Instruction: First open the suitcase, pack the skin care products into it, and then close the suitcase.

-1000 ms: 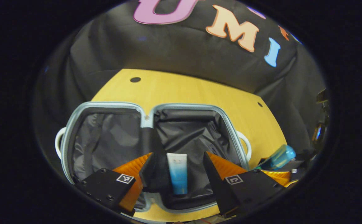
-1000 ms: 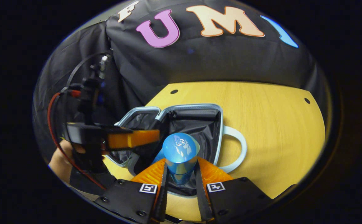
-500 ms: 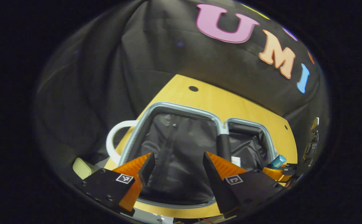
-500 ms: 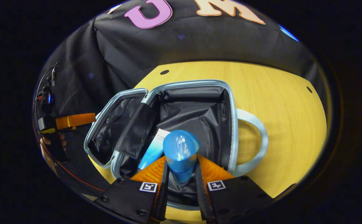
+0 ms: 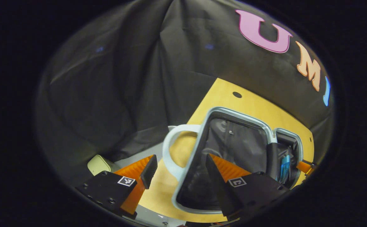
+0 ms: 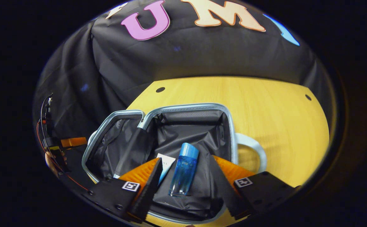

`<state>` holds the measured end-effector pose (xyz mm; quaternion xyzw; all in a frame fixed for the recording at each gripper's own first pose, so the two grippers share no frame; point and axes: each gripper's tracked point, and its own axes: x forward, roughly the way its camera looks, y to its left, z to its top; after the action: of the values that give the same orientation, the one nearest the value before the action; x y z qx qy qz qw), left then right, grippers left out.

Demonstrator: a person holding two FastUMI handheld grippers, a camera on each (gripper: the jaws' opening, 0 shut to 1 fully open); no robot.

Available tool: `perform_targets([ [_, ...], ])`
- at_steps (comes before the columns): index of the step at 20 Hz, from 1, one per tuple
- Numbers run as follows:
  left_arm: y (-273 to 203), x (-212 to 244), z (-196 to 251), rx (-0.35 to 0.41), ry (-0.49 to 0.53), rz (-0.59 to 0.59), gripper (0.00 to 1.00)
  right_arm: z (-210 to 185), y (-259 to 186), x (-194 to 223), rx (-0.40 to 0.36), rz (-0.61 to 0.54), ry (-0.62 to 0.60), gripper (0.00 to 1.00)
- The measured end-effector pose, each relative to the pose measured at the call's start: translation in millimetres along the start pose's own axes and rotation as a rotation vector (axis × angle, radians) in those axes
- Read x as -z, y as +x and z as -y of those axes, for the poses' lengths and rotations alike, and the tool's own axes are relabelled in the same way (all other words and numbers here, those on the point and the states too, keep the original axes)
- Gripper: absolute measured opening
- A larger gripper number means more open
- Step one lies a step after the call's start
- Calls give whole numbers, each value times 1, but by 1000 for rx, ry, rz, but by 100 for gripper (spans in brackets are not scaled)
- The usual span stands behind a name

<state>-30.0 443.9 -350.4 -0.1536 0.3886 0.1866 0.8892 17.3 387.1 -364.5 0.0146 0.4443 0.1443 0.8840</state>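
Closest to me, the right tool point(image 6: 185, 183) hangs low over the near edge of the suitcase point(image 6: 183, 107) with its fingers spread wide and nothing between them. The blue bottle point(image 6: 183, 173) lies on its side on the dark lining of the right-hand half, between those spread fingers but not touched by either. Tucked just beside it, partly hidden behind one finger, is a pale tube point(image 6: 165, 164).

I'd guess the bottle is light, hard and a bit slick, so it'll probably roll on that loose lining if the case gets jostled. The tube looks soft and squeezable. Neither should need another grab, I reckon.

The suitcase itself reads as a soft-sided thing with a stiff pale rim, lying butterflied open on the yellow counter point(image 6: 265, 104). The white loop handles on the outer edges look like the obvious place to take hold for the close, since the lining would just bunch up.

Over on the other side, the left tool point(image 5: 177, 168) is also spread and holding nothing. It's tilted down beside the left half of the case, with the left handle point(image 5: 171, 151) sitting right in the gap between its fingers, though I can't tell if it's touching. A small pale object point(image 5: 98, 164) sits off the counter's edge nearby, too blurry to name. Farther back there's bare counter with a few holes in it.
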Motion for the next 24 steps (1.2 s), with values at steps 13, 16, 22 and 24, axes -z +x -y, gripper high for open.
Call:
perform_targets([
  [13,80,22,-23,23,-67,-179,31,30,-33,-23,79,90,26,97],
  [16,58,1,-13,34,-10,-127,7,36,-43,-30,74,124,18,97],
  [22,-45,-74,40,42,160,78,2,50,-72,-47,14,217,-31,97],
  [24,-71,-92,73,72,179,140,2,55,-83,-52,-14,249,-53,97],
])
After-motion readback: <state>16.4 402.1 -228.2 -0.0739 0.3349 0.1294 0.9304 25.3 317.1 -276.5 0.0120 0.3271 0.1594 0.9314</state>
